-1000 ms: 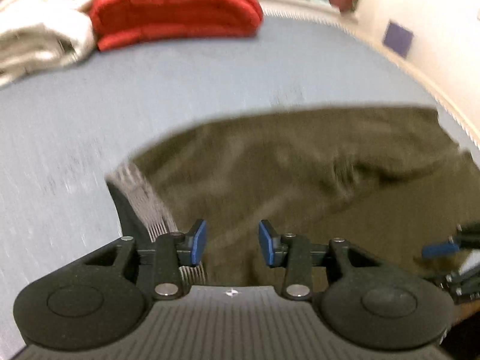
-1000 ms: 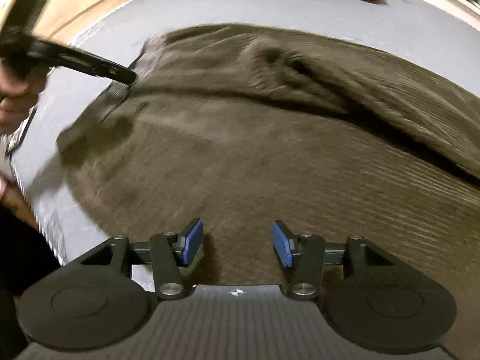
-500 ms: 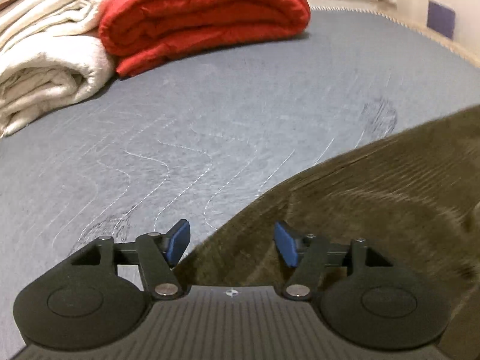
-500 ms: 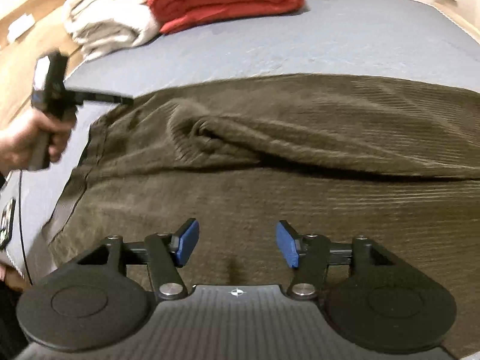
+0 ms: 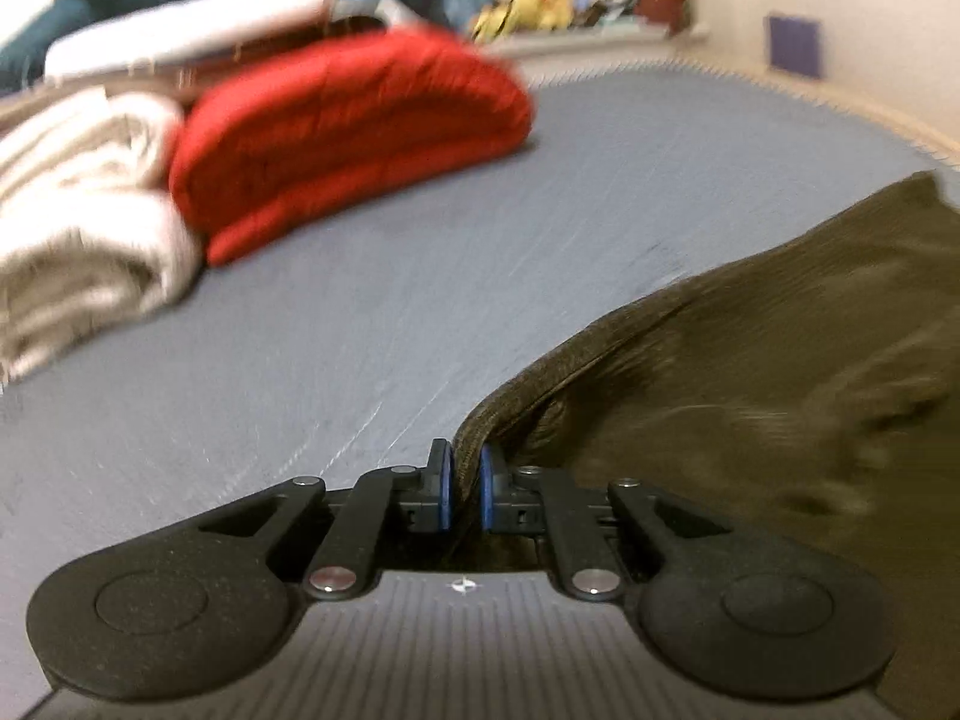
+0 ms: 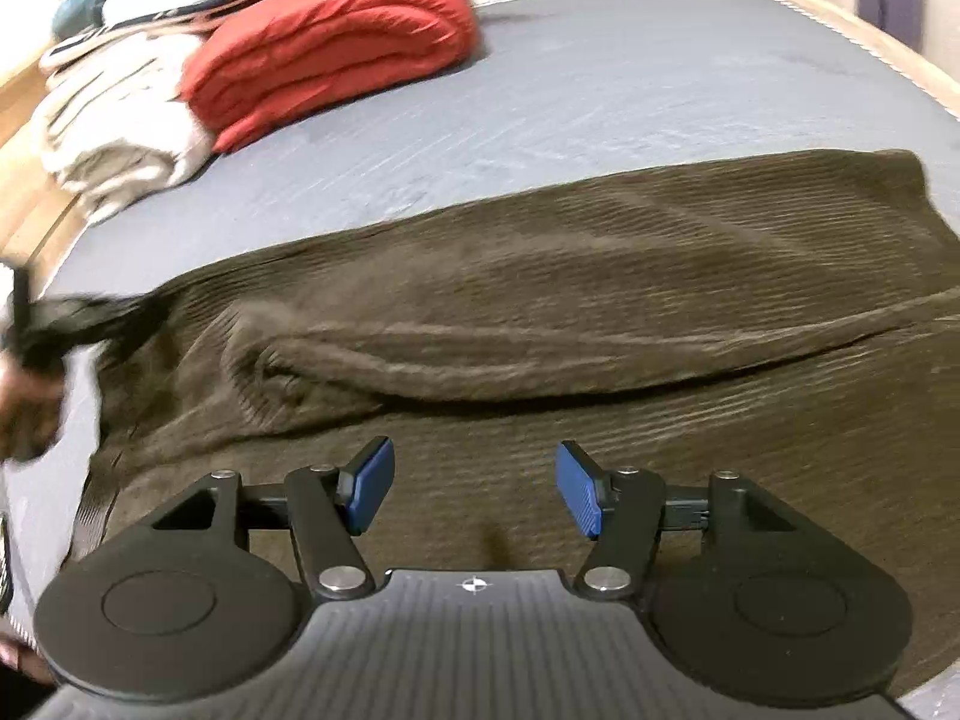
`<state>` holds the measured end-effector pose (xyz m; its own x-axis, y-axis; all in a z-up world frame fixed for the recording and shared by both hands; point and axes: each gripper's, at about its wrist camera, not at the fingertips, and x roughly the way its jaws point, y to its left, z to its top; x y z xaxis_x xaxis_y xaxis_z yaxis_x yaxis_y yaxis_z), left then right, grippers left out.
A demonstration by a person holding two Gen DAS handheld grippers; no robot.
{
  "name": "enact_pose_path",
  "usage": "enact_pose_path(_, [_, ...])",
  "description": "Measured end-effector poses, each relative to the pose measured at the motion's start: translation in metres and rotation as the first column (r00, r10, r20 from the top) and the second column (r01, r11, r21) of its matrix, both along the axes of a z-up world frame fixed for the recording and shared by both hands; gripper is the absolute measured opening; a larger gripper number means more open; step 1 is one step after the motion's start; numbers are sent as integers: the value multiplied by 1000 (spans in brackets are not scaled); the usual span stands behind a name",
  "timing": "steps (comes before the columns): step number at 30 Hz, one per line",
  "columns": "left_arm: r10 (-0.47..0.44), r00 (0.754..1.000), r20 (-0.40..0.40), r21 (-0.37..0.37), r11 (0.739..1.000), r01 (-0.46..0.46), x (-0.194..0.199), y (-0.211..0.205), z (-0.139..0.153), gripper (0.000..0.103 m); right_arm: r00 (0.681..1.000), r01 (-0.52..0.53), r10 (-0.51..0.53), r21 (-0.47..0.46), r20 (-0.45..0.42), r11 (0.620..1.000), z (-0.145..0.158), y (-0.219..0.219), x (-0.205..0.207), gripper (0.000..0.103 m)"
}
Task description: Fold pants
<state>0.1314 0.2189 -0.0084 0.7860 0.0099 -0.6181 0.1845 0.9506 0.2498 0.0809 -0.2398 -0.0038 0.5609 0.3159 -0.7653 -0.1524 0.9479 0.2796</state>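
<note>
**Pants gripped at one edge, fold barely begun**

The olive corduroy pants point(image 6: 600, 312) lie spread lengthwise across the bed point(image 6: 630, 78), near its front edge, one leg rumpled. The left gripper point(image 5: 463, 489) pinches their edge; the right gripper point(image 6: 474, 492) hovers above them, its jaws apart and empty. The folding itself remains.

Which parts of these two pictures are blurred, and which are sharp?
Left wrist view: the red blanket and white blanket are smeared; the left gripper is sharp. Right wrist view: the hand at the left edge is blurred; the right gripper is sharp.
</note>
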Motion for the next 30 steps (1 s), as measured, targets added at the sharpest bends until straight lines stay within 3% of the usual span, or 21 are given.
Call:
enact_pose_path(5, [-205,976,80,10,979,205,-108,-30,34,9,991,132,-132,20,-5,991,-8,-28,13,62])
enact_pose_path(9, [-412,909,-58,16,910,413,-163,-39,13,9,974,225,-227,65,13,972,-5,-58,19,62])
enact_pose_path(11, [-435,888,-148,18,897,443,-168,-40,-7,9,966,254,-256,79,20,964,-4,-75,23,62])
enact_pose_path(13, [-449,873,-190,44,884,465,-171,-44,-21,9,958,281,-285,97,28,955,-6,-95,31,62])
enact_pose_path(18, [-450,876,-175,69,882,467,-165,-48,-19,10,922,383,-388,177,-8,907,-25,-147,48,62])
enact_pose_path(21, [-461,866,-195,98,869,485,-158,-55,-21,10,897,432,-439,293,-46,853,-40,-170,55,60])
enact_pose_path(24, [-486,843,-230,114,847,519,-158,-59,-25,10,878,460,-475,382,-61,802,-51,-180,64,46])
enact_pose_path(30, [-515,821,-245,105,828,551,-159,-55,-30,10,877,455,-477,414,-56,789,-70,-169,103,43])
